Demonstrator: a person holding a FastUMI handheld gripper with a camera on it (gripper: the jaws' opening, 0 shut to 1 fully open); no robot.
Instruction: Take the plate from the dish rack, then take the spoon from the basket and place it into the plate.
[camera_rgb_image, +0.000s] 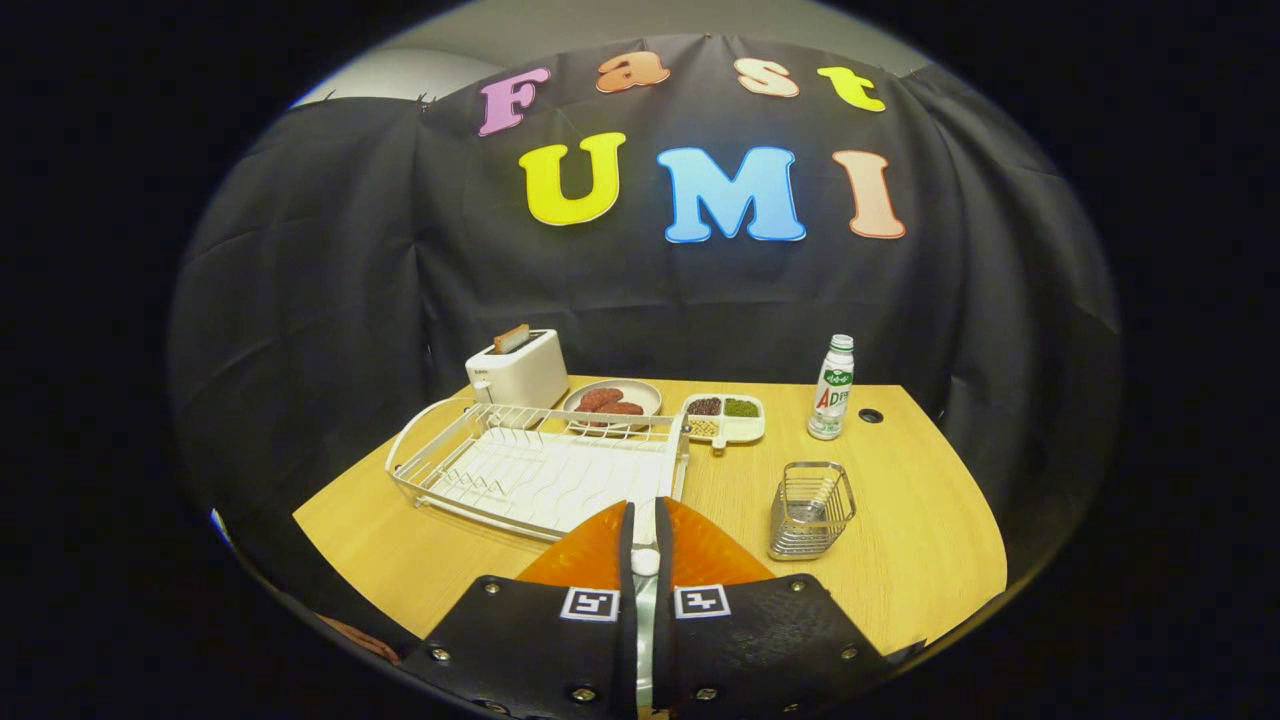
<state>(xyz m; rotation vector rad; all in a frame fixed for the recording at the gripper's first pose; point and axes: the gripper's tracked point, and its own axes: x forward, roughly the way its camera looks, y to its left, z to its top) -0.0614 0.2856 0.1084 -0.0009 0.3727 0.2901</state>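
Observation:
My gripper (645, 512) is shut on the spoon (645, 562), whose pale tip and silvery handle run along the narrow slit between the two black fingers. Directly under the fingers lies the orange plate (705, 552) on the wooden table, its rim showing on both sides of them. The fingers cover the plate's middle. Just beyond the plate stands the white wire dish rack (540, 470), with nothing in it. To the right of the fingers sits the small metal wire basket (810, 508), with nothing in it either.
Behind the rack stand a white toaster (517, 370) with a slice in it, a plate of brown patties (612, 400) and a divided dish of grains (723, 415). A plastic bottle (832, 390) is at the back right, beside a cable hole (870, 415).

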